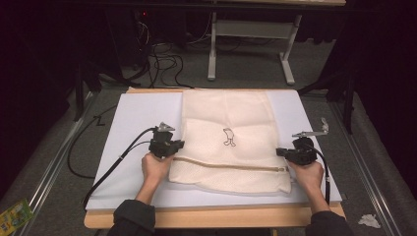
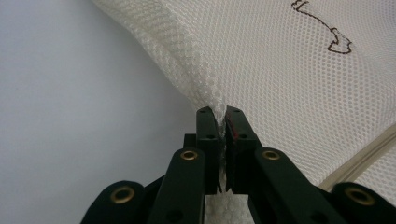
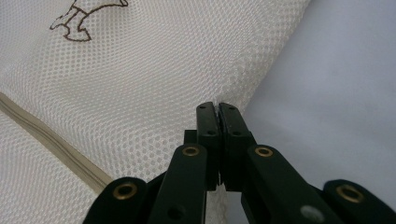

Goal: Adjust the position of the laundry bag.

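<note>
A cream mesh laundry bag with a small brown printed figure and a beige zipper lies on the white board. My left gripper is at the bag's left edge, shut on a pinch of the mesh. At the bag's right edge my right gripper is likewise shut on the mesh. In the left gripper view the bag spreads to the right; in the right gripper view the bag spreads to the left, with the zipper running across.
The white board rests on a wooden table whose front edge shows at the bottom. Black cables trail off the left of the board. A table frame and more cables stand on the floor behind.
</note>
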`<state>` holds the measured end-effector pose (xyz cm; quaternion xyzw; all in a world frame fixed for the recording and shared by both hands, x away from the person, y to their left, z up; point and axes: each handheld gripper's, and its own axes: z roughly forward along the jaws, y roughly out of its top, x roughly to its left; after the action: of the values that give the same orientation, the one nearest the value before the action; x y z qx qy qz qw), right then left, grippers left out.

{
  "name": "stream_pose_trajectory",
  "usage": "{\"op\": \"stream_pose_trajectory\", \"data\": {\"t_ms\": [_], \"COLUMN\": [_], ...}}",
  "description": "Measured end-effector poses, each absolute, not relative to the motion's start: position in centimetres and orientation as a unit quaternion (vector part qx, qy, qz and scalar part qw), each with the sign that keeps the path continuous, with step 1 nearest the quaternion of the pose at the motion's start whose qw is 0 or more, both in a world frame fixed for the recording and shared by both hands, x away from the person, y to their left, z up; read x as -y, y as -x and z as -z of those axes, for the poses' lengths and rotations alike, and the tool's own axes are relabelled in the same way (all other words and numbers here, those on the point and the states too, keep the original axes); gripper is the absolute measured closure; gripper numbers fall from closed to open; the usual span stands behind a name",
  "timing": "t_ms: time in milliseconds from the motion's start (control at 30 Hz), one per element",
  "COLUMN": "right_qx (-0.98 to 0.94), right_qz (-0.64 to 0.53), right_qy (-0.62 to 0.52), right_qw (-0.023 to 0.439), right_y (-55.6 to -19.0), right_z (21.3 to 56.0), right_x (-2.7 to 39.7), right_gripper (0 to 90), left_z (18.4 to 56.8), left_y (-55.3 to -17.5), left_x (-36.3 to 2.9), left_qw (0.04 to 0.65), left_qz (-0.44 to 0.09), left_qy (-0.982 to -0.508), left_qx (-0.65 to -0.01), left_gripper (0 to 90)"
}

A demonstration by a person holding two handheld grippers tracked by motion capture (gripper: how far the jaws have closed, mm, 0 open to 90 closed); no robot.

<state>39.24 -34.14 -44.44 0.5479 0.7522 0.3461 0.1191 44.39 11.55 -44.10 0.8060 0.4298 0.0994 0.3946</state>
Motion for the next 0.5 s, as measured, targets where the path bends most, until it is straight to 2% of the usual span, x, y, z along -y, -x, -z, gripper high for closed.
{"op": "stream_pose_trajectory", "data": {"t_ms": [500], "right_qx": [-0.761], "right_qz": [-0.360], "right_qy": [-0.527], "right_qw": [0.116], "right_y": [-39.4], "right_z": [44.1], "right_x": [31.6], "right_gripper": [89.8], "left_z": [44.2], "left_y": [-43.6], "left_x": [-14.3], "left_qw": [0.390], "left_qz": [-0.119], "left_qy": [-0.797], "left_qx": [-0.445], "left_gripper": [86.0]}}
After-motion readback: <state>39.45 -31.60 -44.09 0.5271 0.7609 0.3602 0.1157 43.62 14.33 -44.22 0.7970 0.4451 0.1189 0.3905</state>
